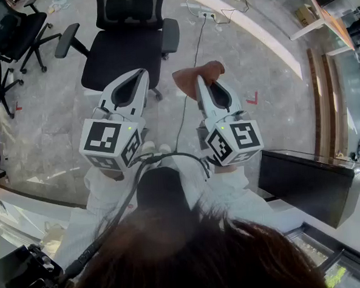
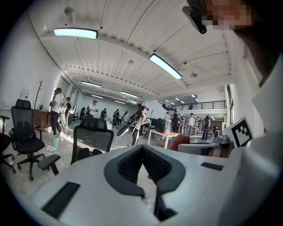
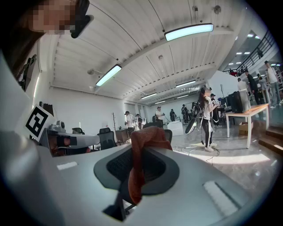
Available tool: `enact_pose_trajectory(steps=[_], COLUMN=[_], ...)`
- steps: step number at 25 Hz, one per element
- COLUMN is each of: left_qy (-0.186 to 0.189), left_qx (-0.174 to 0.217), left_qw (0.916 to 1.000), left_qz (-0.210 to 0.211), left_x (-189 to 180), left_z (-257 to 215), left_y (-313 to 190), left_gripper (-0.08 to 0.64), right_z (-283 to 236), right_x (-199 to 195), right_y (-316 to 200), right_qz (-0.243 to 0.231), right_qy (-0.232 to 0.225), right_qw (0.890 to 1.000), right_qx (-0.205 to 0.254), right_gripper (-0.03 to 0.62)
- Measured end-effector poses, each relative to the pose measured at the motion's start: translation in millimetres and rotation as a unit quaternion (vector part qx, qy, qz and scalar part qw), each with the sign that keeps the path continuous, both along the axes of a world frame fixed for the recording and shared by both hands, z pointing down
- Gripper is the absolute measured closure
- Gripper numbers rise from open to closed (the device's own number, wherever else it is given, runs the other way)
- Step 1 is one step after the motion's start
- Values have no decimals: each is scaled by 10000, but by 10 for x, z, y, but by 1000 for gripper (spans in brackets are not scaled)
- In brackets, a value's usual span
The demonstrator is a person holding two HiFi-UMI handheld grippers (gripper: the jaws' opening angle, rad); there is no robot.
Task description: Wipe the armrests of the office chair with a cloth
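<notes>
A black office chair (image 1: 122, 43) stands on the grey floor ahead of me, its left armrest (image 1: 67, 41) and right armrest (image 1: 170, 35) both in sight. My right gripper (image 1: 199, 79) is shut on a reddish-brown cloth (image 1: 195, 74), which hangs from between the jaws in the right gripper view as the cloth (image 3: 140, 152). My left gripper (image 1: 143, 72) is shut with nothing in it, its jaws meeting at the left gripper (image 2: 142, 148). Both grippers are held short of the chair, near its seat's front edge, and touch nothing. The left gripper view shows the chair (image 2: 90, 140) beyond the jaws.
More black chairs (image 1: 9, 35) stand at the far left. A cable (image 1: 190, 66) runs across the floor from a power strip (image 1: 205, 12) toward me. A dark cabinet (image 1: 310, 184) is at my right. Several people stand far back in the hall (image 2: 132, 121).
</notes>
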State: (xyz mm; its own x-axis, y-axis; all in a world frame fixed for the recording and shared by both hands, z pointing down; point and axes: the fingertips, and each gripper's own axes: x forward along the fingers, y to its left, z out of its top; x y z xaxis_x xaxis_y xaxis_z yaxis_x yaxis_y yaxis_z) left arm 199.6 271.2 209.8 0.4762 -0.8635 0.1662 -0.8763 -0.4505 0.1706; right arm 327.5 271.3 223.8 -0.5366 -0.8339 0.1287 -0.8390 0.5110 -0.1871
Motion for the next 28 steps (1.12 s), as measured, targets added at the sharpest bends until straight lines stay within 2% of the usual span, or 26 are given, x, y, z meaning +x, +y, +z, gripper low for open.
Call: enact_pose_trajectory(steps=[17, 24, 28], left_qy=[-44, -116, -114], left_qx=[-62, -84, -130], left_qw=[9999, 9996, 9994], left_qz=[-119, -245, -312], left_x=[-67, 38, -45], left_z=[18, 96, 205], left_y=[-30, 78, -41], left_gripper=[557, 557, 557], right_z=[-8, 128, 257], right_x=[-12, 150, 101], right_y=[-49, 8, -99], right_qz=[-1, -57, -93], right_qy=[-210, -360, -312], right_qw=[9998, 9993, 9993], right_qx=[-11, -117, -191], right_gripper=[554, 554, 554])
